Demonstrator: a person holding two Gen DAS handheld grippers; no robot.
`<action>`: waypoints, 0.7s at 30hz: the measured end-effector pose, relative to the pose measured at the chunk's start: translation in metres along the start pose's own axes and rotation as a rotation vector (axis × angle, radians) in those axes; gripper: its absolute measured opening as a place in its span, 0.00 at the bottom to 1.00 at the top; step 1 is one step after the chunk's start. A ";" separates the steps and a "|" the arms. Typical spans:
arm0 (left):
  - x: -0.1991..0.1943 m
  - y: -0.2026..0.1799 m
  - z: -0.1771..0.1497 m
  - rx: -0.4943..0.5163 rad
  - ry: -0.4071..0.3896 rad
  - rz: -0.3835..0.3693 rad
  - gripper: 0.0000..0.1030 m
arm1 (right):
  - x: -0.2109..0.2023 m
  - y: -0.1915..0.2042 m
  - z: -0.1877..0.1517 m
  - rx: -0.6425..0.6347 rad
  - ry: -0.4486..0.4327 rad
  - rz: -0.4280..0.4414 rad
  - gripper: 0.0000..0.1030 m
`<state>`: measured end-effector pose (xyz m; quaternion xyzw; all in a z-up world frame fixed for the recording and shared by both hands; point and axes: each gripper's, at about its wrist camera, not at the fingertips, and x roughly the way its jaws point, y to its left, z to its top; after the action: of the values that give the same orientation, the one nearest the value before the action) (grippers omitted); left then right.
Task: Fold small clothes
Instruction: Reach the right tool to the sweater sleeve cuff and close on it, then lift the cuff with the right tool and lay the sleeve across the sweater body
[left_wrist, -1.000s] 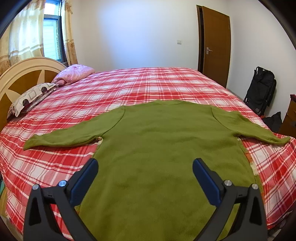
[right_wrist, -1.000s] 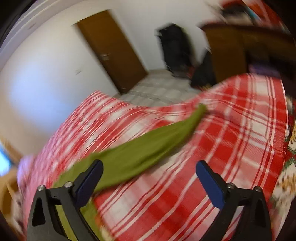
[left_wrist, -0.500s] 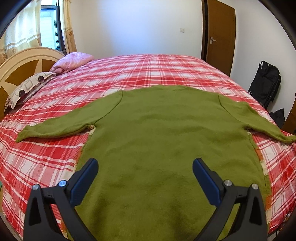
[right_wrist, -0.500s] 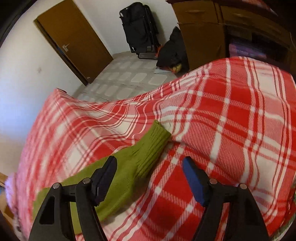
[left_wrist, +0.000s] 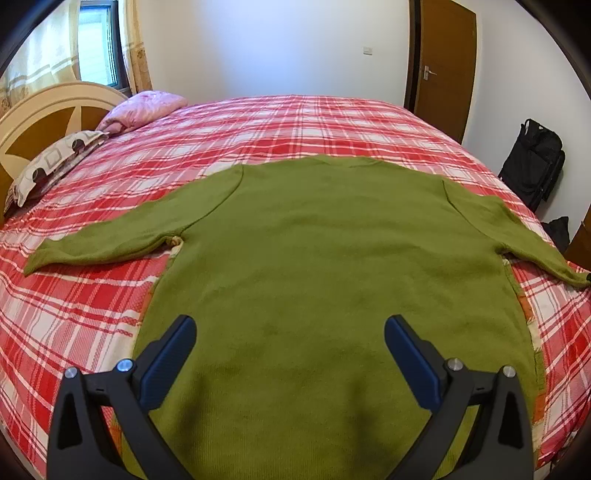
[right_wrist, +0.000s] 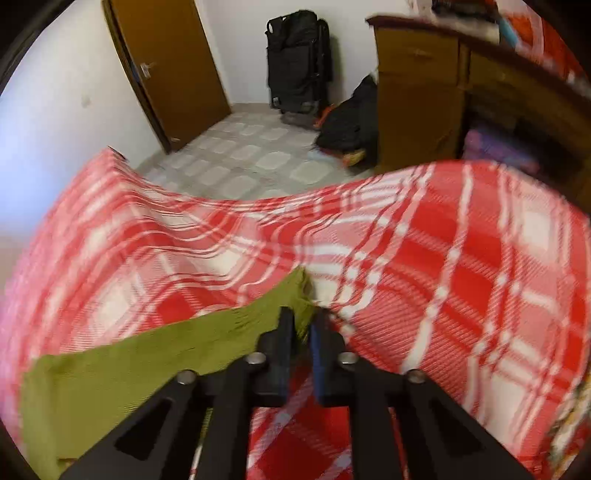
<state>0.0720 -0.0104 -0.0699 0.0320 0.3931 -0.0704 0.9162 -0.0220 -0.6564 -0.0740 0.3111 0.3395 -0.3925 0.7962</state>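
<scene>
A: Where is the garment lying?

B: The green sweater (left_wrist: 332, 258) is spread flat on the bed (left_wrist: 258, 122), which has a red-and-white plaid cover. Its hem is nearest the left wrist camera and its neckline points toward the far side of the bed. Both sleeves stretch outward, one toward the headboard (left_wrist: 44, 114) side and one toward the side with the door (left_wrist: 441, 62).

A: And the left hand-held gripper?

B: The left hand-held gripper (left_wrist: 290, 334) hangs over the lower part of the sweater's body with its two blue-padded fingers spread wide apart. There is nothing between them.

A: What about the right one?

B: The right hand-held gripper (right_wrist: 302, 325) has its fingers drawn close together, pinching the cuff end of the sweater sleeve (right_wrist: 295, 295). The view is blurred, but green cloth is plainly caught between the pads, and the sleeve runs back from there toward the lower left of that view, lying on the plaid cover.

A: Anything else around?

B: A pink pillow (left_wrist: 144, 110) and a patterned pillow (left_wrist: 55, 162) sit by the headboard. A black bag (right_wrist: 297, 59) stands against the wall beyond the bed, next to a wooden dresser (right_wrist: 417, 92), with a tiled floor (right_wrist: 240, 158) between them and the bed. A curtained window (left_wrist: 96, 37) is above the headboard.
</scene>
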 end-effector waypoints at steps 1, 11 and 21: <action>0.000 0.000 0.000 -0.005 -0.001 -0.002 1.00 | -0.004 -0.001 -0.001 0.008 -0.005 0.011 0.07; -0.010 0.014 0.003 -0.045 -0.032 -0.013 1.00 | -0.088 0.080 -0.004 -0.100 -0.120 0.219 0.06; -0.019 0.047 0.007 -0.093 -0.081 0.021 1.00 | -0.169 0.256 -0.073 -0.362 -0.117 0.559 0.06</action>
<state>0.0714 0.0376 -0.0511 -0.0093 0.3584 -0.0436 0.9325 0.0927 -0.4027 0.0755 0.2227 0.2588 -0.1093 0.9335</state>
